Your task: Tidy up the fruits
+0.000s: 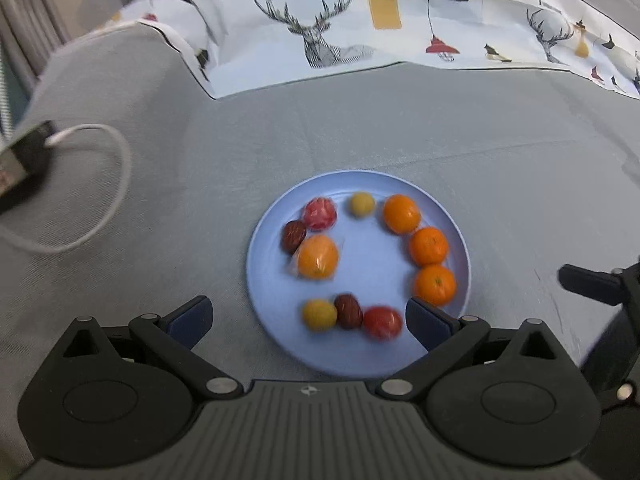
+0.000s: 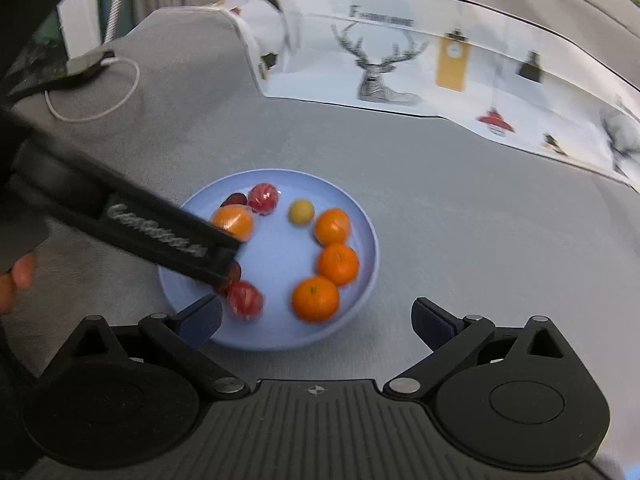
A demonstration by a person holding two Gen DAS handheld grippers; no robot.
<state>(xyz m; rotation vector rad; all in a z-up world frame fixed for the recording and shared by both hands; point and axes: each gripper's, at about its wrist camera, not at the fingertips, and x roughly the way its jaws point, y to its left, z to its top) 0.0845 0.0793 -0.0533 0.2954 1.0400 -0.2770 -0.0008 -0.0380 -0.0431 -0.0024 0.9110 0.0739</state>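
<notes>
Round blue plate (image 1: 460, 240) on grey cloth (image 1: 400, 128), holding the fruits: three oranges (image 1: 428, 246) along its right side, a wrapped orange (image 1: 318, 257) at left, two red (image 1: 382, 322), two dark brown (image 1: 348, 311) and two yellow (image 1: 362, 205) pieces. Left tongs (image 1: 308, 320) and right tongs (image 2: 316, 318) both gape wide, gripping nothing.

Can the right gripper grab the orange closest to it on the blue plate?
Probably yes. The right gripper is open and empty, and the nearest orange sits just ahead between its fingers near the blue plate's rim. Nothing covers it; the left gripper reaches in farther left.
</notes>
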